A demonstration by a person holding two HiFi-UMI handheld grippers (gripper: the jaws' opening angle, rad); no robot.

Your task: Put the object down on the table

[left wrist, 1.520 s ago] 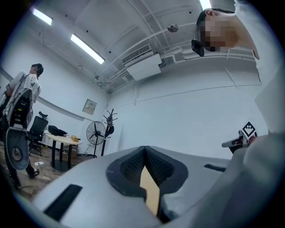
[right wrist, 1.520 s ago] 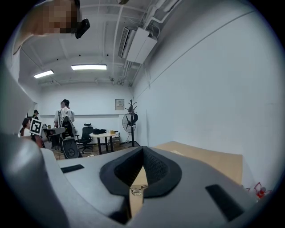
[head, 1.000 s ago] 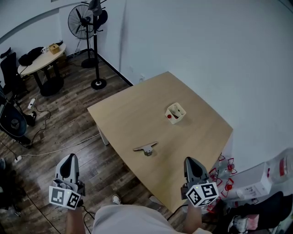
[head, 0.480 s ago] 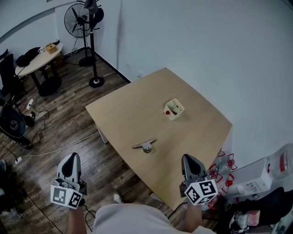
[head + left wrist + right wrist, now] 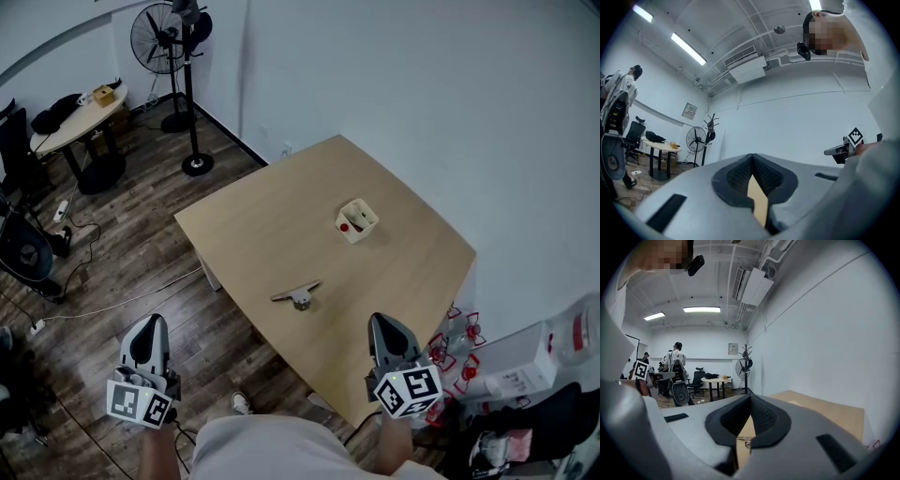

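**Nothing in hand, metal piece already on table**

Left gripper (image 5: pixel 150 322): off the table's (image 5: pixel 272 220) near-left edge, over the floor (image 5: pixel 122 272). Its fingers (image 5: pixel 693 192) are clenched tip to tip with nothing between them.

Right gripper (image 5: pixel 382 322): at the table's near corner, pointing across it. Its fingers (image 5: pixel 811 427) are also clenched on nothing, and only table top shows through the notch behind the pads.

Metal piece (image 5: pixel 297 296): a thin bar on a stubby round part, lying on the table toward its near edge, well apart from both grippers.

Box (image 5: pixel 357 221): also on the table, farther in, with something red inside.

Cannot tell which of the two is meant as the object. Neither is being carried.

Judgement: the put-down looks finished, or else not begun.
- **To close it out well:** hold both grippers back off the table's near edge, level, with no sweep over the top. The piece looks light and would likely skid if clipped.
- **If a fresh placement is wanted:** the right gripper has the straighter line across the table.
  - Open the fingers before the approach and come in low.
  - Set the piece down flat on bare table and let go only once it rests.
  - Draw straight back.

Risk: a closed tip nudging the piece toward the table's edge
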